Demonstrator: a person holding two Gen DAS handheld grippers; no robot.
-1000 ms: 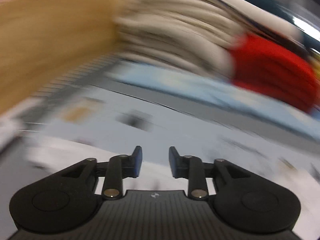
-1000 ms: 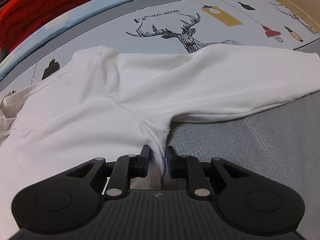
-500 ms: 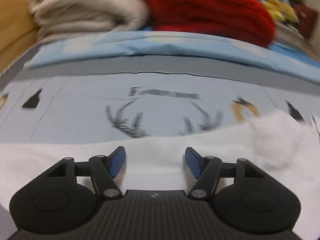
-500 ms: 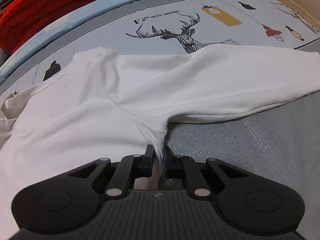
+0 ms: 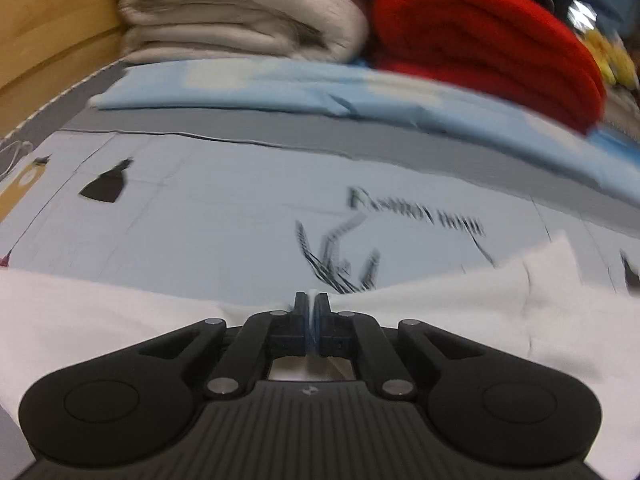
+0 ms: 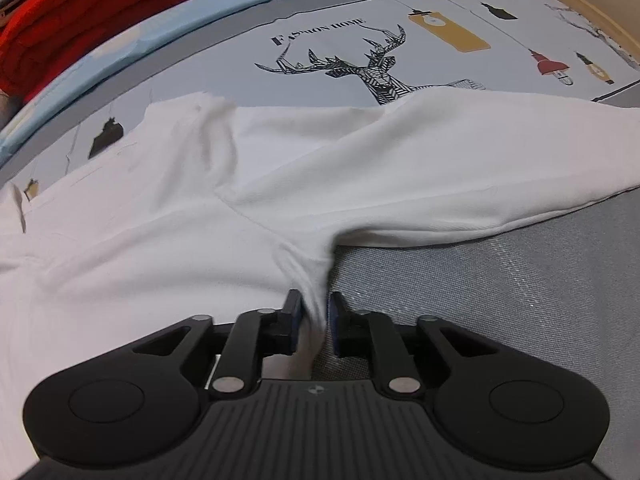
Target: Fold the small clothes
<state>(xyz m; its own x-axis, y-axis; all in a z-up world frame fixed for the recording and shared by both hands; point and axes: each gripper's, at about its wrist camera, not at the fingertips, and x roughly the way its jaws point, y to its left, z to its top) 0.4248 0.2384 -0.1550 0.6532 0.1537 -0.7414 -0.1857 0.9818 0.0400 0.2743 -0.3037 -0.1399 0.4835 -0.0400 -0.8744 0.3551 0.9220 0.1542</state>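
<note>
A white garment (image 6: 240, 208) lies spread on the printed bed sheet, one sleeve (image 6: 460, 176) reaching right. My right gripper (image 6: 314, 304) sits at the armpit, where a raised fold of the cloth runs up between its fingers. The jaws are opening, and both pads still touch the fold. In the left wrist view the white garment (image 5: 100, 320) fills the lower part. My left gripper (image 5: 312, 300) is shut on a thin edge of the cloth, which pokes up between the closed pads.
The bed sheet (image 6: 360, 60) has a deer print and lettering. A pale blue folded cloth (image 5: 300, 88) lies along the far side, with a beige stack (image 5: 240, 12) and a red knit stack (image 5: 480, 40) behind it. A wooden board (image 5: 48, 32) is at the far left.
The left gripper came down over the garment's edge, opened wide, then closed on the cloth. The right gripper stayed put; its jaws squeezed the fold, then widened again.
</note>
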